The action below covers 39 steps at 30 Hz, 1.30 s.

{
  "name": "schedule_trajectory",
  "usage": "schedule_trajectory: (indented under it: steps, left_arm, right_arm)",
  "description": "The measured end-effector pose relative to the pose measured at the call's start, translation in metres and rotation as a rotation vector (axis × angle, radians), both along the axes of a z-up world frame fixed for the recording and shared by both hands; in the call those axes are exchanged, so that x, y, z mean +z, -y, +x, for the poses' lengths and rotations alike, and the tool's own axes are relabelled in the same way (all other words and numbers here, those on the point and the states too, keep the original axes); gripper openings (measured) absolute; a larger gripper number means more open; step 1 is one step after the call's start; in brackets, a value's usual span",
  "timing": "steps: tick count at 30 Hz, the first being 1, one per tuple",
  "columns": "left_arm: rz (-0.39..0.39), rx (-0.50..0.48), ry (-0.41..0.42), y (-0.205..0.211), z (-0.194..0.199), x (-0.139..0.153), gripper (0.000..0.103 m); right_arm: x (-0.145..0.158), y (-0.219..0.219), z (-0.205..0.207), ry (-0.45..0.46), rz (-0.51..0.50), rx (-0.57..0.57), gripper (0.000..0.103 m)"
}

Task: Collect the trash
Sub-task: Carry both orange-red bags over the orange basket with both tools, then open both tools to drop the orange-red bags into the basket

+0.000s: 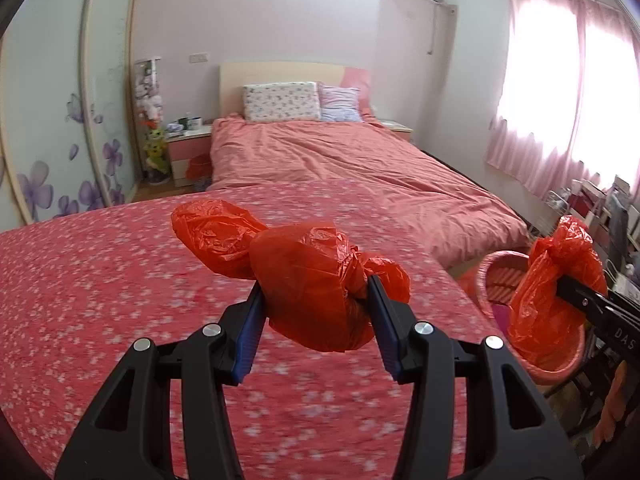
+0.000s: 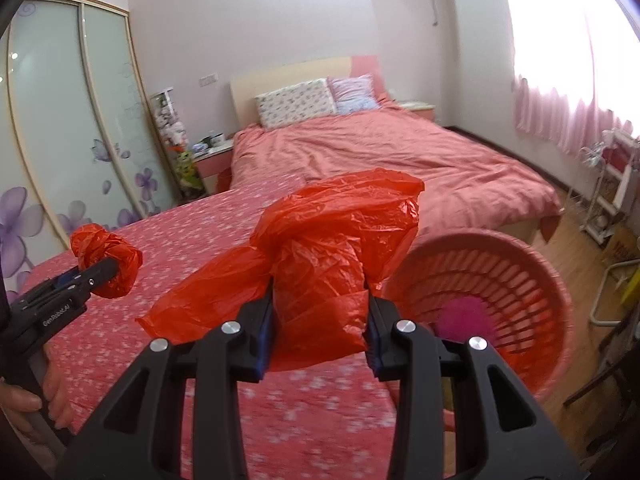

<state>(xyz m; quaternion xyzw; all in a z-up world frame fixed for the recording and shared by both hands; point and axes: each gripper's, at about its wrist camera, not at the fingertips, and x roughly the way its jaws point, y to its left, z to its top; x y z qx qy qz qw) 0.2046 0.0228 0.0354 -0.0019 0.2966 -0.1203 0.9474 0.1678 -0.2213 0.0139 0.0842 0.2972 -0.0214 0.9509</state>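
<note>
Gripping red bags: both grippers [image 1: 316, 300] [image 2: 320, 304] | right view only: hand [image 2: 24, 396]

Ahead of the left gripper [image 1: 316, 300] fingers, past the red bag [image 1: 308, 280] they clamp, the floral-covered surface [image 1: 120, 300] lies bare. To their right the pink basket [image 1: 490, 276] stands, with the right gripper [image 2: 320, 308] and its own red bag [image 2: 320, 264] close before its open mouth. Beyond the fingers the bed [image 1: 340, 160] blocks the way.
</note>
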Motion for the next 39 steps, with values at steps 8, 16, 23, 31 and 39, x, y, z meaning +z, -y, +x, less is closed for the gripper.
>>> schedule_trajectory:
  steps: [8,16,23,31,39]
  left_arm:
    - [-0.038,-0.092,-0.009,0.043,-0.005,-0.002,0.05]
    - [-0.057,-0.214,-0.026,0.101,-0.009,-0.006,0.05]
    - [-0.049,-0.31,-0.046,0.146,-0.01,-0.016,0.05]
    - [-0.046,-0.375,-0.066,0.177,-0.01,-0.026,0.05]
    - [-0.032,-0.4,-0.087,0.191,-0.002,-0.036,0.05]
  right_arm:
    - [0.001,0.043,-0.035,0.065,-0.065,-0.149,0.037]
    - [-0.007,0.097,-0.052,0.078,-0.057,-0.283,0.037]
    - [-0.022,0.131,-0.057,0.061,-0.06,-0.363,0.037]
    - [-0.037,0.155,-0.062,0.051,-0.067,-0.429,0.037]
    - [-0.045,0.163,-0.052,0.039,-0.088,-0.444,0.039]
